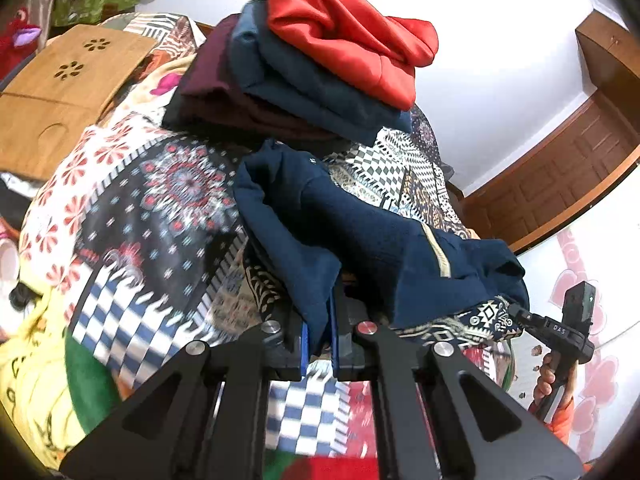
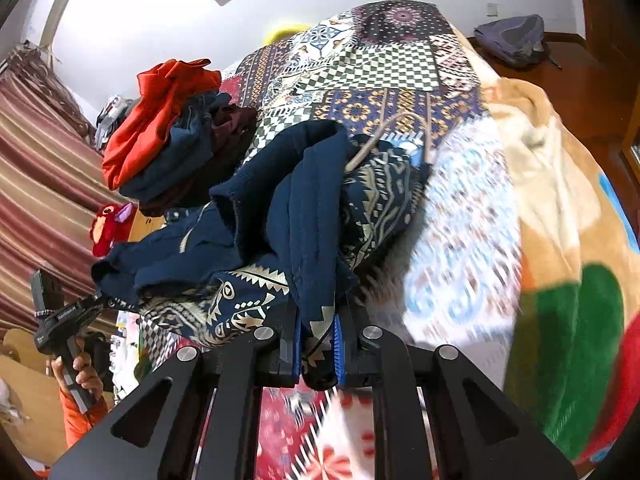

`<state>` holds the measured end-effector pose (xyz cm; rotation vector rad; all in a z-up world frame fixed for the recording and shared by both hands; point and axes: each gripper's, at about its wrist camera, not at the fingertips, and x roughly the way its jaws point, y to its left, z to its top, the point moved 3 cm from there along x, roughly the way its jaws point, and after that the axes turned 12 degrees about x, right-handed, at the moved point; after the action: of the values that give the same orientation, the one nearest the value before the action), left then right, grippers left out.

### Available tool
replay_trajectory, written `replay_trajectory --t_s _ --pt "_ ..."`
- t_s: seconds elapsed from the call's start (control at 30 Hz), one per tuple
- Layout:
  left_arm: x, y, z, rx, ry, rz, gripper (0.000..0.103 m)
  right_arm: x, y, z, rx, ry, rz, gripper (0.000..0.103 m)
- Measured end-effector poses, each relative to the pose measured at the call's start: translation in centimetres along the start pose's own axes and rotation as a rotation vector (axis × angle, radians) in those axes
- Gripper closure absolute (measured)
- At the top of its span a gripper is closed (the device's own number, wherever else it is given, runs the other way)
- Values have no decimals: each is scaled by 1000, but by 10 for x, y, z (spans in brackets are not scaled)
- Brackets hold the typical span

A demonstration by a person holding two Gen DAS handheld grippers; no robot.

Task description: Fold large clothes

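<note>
Left wrist: navy garment (image 1: pixel 320 216) pinched in left hand-held gripper (image 1: pixel 319 344).

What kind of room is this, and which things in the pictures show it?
Most likely a bedroom at home. A bed with a patchwork cover fills the view, folded clothes are piled on it, and a fleece blanket lies beside them.
</note>
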<state>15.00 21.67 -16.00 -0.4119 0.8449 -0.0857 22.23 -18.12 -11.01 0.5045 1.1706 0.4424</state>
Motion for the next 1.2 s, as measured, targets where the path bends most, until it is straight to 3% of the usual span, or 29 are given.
replay_trajectory --t_s 0.13,0.27,0.33,0.4,0.5,0.53,0.67,0.8,0.9,1.07,1.2 --pt "3 7 -24 26 54 26 94 -6 -5 -8 -33 -30 -76 91" --pt "24 21 -48 96 180 238 68 -15 5 -13 -92 -87 -180 88" --pt "29 23 -54 123 211 295 68 -22 10 -12 -115 -120 -210 86" --pt "29 23 -55 120 212 277 68 -29 17 -10 -134 -144 -203 81" --pt "24 15 -49 131 177 235 61 -34 31 -10 -163 -152 -164 61" --pt "23 10 -47 143 168 230 59 -33 35 -11 -176 -150 -156 59" --pt "30 -17 -41 229 166 178 51 -9 56 -18 -245 -79 -107 59" --pt "56 -31 -47 284 229 140 51 24 70 -25 -305 0 -100 59" --pt "77 -36 -45 322 267 155 51 47 80 -24 -361 48 -119 59" --pt "95 -37 -12 375 271 159 51 73 89 1 -424 94 -140 59" --pt "109 -33 32 394 243 177 51 89 85 44 -360 91 -133 59"
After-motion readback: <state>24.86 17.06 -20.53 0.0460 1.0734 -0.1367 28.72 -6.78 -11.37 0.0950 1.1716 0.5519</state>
